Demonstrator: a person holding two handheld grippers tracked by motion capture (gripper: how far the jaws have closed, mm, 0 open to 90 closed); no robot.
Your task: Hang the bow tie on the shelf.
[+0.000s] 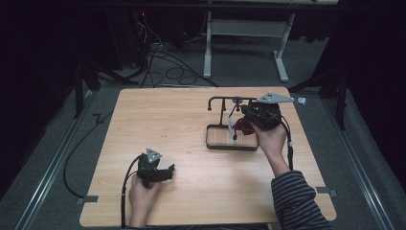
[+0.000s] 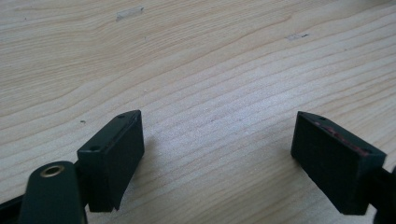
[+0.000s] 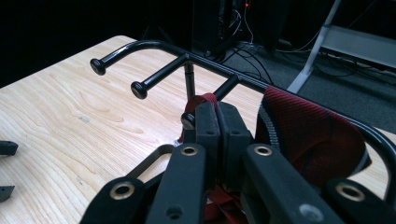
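Note:
A black metal rack (image 1: 225,103) with knobbed pegs stands on a wooden base (image 1: 232,139) right of the table's middle. My right gripper (image 1: 242,115) is at the rack, its jaws pressed together on a fold of a dark red fabric item (image 1: 244,125) with a white tag (image 1: 232,129). In the right gripper view the right gripper (image 3: 217,116) pinches the red fabric item (image 3: 308,135) just under the rack's (image 3: 187,58) nearest peg, and the cloth drapes against the bar. My left gripper (image 1: 165,172) rests low on the table at the front left. The left gripper (image 2: 217,154) is open over bare wood.
The wooden table (image 1: 167,120) ends close behind the rack and to its right. A small white object (image 1: 301,100) lies at the far right corner. Cables and a white desk frame (image 1: 244,28) are on the floor beyond.

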